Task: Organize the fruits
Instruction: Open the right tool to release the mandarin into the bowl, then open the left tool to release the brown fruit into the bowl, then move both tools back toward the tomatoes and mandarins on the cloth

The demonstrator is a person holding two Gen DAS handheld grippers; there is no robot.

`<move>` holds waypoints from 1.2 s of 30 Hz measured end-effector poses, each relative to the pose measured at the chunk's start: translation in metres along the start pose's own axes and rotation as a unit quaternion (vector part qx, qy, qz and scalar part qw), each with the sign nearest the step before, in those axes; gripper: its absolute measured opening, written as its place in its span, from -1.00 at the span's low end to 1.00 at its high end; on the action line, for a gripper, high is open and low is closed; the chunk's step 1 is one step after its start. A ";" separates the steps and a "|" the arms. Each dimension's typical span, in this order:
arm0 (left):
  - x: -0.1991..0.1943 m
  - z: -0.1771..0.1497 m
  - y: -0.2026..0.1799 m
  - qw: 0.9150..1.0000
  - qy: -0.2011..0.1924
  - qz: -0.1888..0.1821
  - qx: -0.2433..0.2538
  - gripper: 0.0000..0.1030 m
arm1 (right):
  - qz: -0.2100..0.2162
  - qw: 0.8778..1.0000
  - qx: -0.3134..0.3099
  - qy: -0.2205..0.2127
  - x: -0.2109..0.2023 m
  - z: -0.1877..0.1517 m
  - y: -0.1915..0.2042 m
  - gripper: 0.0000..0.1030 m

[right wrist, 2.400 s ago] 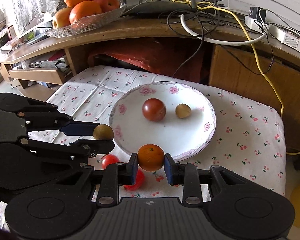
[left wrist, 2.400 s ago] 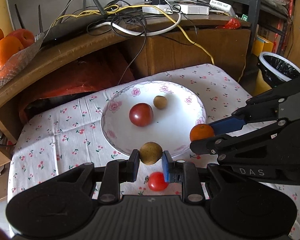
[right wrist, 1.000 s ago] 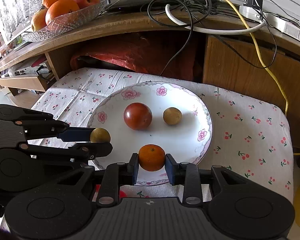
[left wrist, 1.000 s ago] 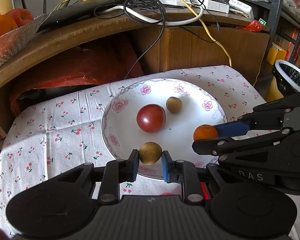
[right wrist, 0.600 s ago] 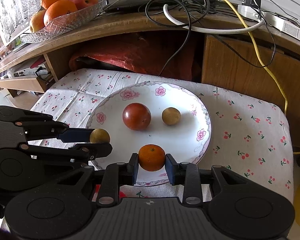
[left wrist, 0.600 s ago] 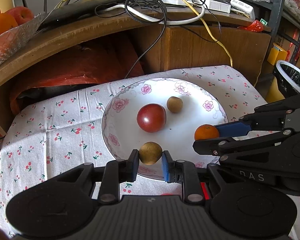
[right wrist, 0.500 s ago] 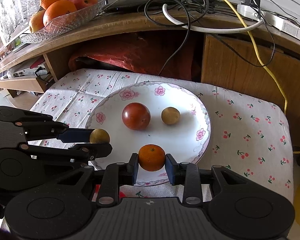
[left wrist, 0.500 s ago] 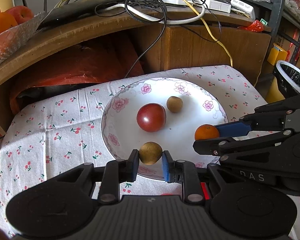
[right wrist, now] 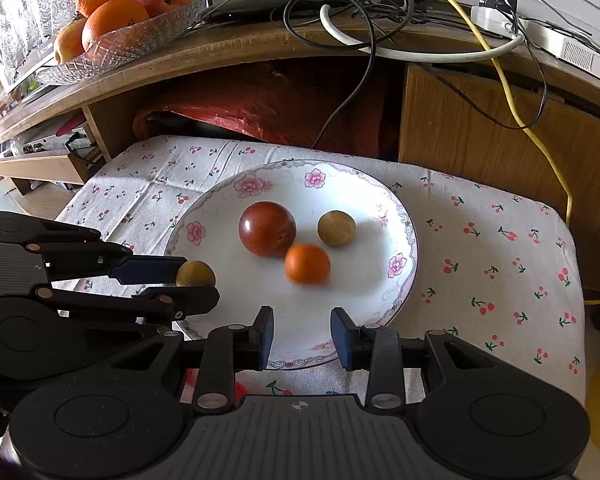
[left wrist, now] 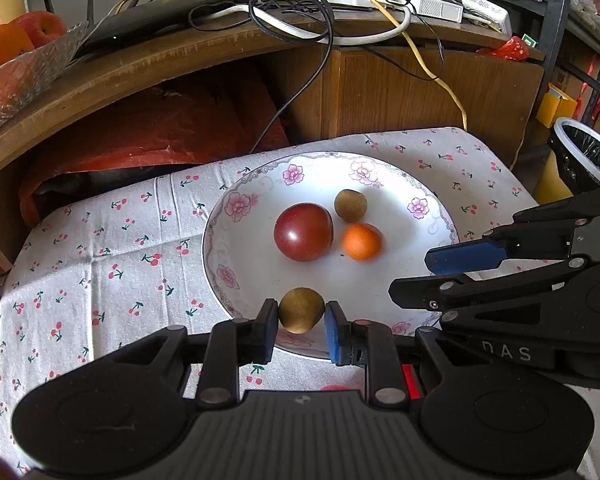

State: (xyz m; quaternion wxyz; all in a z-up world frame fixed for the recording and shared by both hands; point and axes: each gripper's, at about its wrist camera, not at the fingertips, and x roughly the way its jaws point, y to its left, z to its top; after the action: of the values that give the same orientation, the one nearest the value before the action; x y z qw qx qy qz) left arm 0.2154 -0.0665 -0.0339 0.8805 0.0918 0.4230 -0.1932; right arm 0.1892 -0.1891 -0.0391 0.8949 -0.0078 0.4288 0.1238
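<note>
A white floral plate (left wrist: 380,280) (right wrist: 364,304) lies on a cherry-print cloth. On it rest a dark red tomato (left wrist: 303,232) (right wrist: 267,229), a small brown fruit (left wrist: 351,205) (right wrist: 336,228) and a blurred orange (left wrist: 361,241) (right wrist: 307,263) beside the tomato. My left gripper (left wrist: 301,320) (right wrist: 198,280) is shut on a second brown fruit (left wrist: 301,309) (right wrist: 195,273) over the plate's near-left rim. My right gripper (right wrist: 302,336) (left wrist: 414,276) stands open over the plate's near edge, nothing between its fingers.
A red fruit (left wrist: 334,388) (right wrist: 240,390) on the cloth peeks out under the grippers. A wooden shelf behind carries tangled cables (right wrist: 364,4) and a glass bowl of oranges and apples (right wrist: 116,20). A lined bin (left wrist: 584,156) stands at the right.
My right gripper has opened and let go of the orange, which now lies in the plate beside the tomato, still blurred. The left gripper keeps its brown fruit in place.
</note>
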 end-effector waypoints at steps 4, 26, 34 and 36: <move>-0.003 0.001 0.000 1.000 -0.005 0.001 0.000 -0.33 | 0.000 1.000 0.003 -0.004 -0.002 0.000 -0.001 -0.41; -0.038 -0.008 0.001 1.000 -0.020 -0.008 0.014 -0.26 | 0.016 1.000 -0.018 -0.006 -0.025 -0.009 0.013 -0.39; -0.050 -0.022 0.000 0.999 -0.013 -0.022 0.025 -0.24 | 0.022 0.999 -0.034 0.002 -0.030 -0.016 0.021 -0.35; -0.051 -0.025 0.000 0.999 -0.010 -0.023 0.028 -0.24 | 0.023 0.999 -0.037 0.004 -0.030 -0.017 0.023 -0.35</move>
State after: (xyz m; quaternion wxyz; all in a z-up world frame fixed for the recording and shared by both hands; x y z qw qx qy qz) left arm 0.1687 -0.0453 -0.0092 0.8771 0.1046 0.4104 -0.2264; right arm 0.1529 -0.1752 -0.0244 0.8890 -0.0312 0.4278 0.1602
